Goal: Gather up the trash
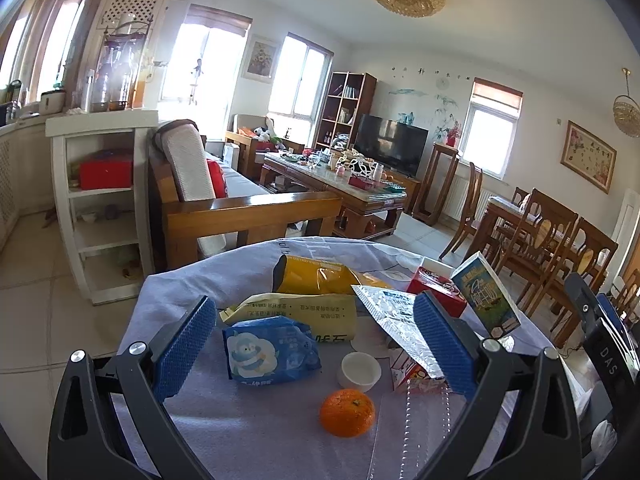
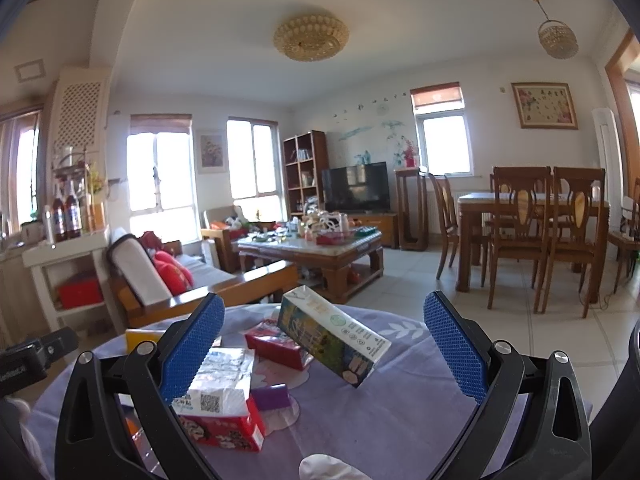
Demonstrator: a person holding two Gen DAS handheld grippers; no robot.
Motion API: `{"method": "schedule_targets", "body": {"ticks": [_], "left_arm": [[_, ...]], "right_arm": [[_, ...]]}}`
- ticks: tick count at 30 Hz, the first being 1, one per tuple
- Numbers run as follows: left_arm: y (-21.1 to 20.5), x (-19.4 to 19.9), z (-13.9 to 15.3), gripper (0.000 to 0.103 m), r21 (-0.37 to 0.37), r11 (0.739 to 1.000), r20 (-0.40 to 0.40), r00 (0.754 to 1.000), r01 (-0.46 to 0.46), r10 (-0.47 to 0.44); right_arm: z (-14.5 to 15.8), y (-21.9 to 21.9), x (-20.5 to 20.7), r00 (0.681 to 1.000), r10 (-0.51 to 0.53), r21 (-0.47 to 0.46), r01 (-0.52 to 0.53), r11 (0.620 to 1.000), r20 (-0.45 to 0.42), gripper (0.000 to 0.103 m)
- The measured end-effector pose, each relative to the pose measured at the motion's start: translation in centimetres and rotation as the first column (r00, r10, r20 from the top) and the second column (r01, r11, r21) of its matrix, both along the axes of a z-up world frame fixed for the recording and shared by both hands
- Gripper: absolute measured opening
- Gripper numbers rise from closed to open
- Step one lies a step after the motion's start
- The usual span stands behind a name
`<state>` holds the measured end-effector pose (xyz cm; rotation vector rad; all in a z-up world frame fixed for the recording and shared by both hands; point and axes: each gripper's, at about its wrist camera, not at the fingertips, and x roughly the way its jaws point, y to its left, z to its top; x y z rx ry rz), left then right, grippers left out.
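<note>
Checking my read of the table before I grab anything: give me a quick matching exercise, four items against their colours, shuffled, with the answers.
Items:
1. orange
2. small cup
3. wipes pack
4. foil sheet

Colours:
A. silver
B. blue with a penguin picture
C. white
D. orange

Pairs: 1-D, 2-C, 3-B, 4-A

All four lie on the lilac tablecloth ahead of the left gripper, whose jaws stand open and hold nothing. The right gripper is open too.
</note>
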<state>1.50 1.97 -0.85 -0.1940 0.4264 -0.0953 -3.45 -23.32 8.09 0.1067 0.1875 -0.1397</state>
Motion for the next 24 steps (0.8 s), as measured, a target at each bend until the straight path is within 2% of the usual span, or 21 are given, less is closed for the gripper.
{"method": "schedule_targets", "body": {"ticks": [8,14,17,18,21,24], "left_arm": [[-0.3,0.0,0.1,0.098,0.012,1.0,0.008,1.0,0.008,-0.008],[0.0,-0.1,0.1,0.098,-0.018,0.999,0.017,0.999,0.041,-0.041],[0.9,0.0,0.1,0.098,-0.06,0.995,0.026,0.996,0.085,-0.084],[1.4,0.0,0.2,0.098,-0.049,0.995,0.032,0.995,0.092,-0.091],[2.9,0.5,1.1,0.098,0.053,0.994,0.013,0.995,0.095,-0.096],[4.8,1.6,1.8,0.098,0.154,0.977,-0.042,0.988,0.151,-0.146]], "right_arm": [[-0.1,-0.1,0.2,1.0,-0.005,0.002,0.005,1.0,-0.011,0.098],[-0.2,0.1,0.8,0.999,0.019,-0.003,-0.019,1.0,-0.037,0.098],[-0.5,0.7,1.4,0.998,0.023,-0.025,-0.024,0.999,-0.066,0.098],[-0.5,0.9,1.6,0.997,0.025,-0.032,-0.028,0.999,-0.073,0.098],[-0.5,1.0,1.4,0.996,0.068,-0.022,-0.07,0.997,-0.06,0.098],[0.0,0.7,0.7,0.978,0.208,0.045,-0.208,0.977,-0.001,0.098]]}}
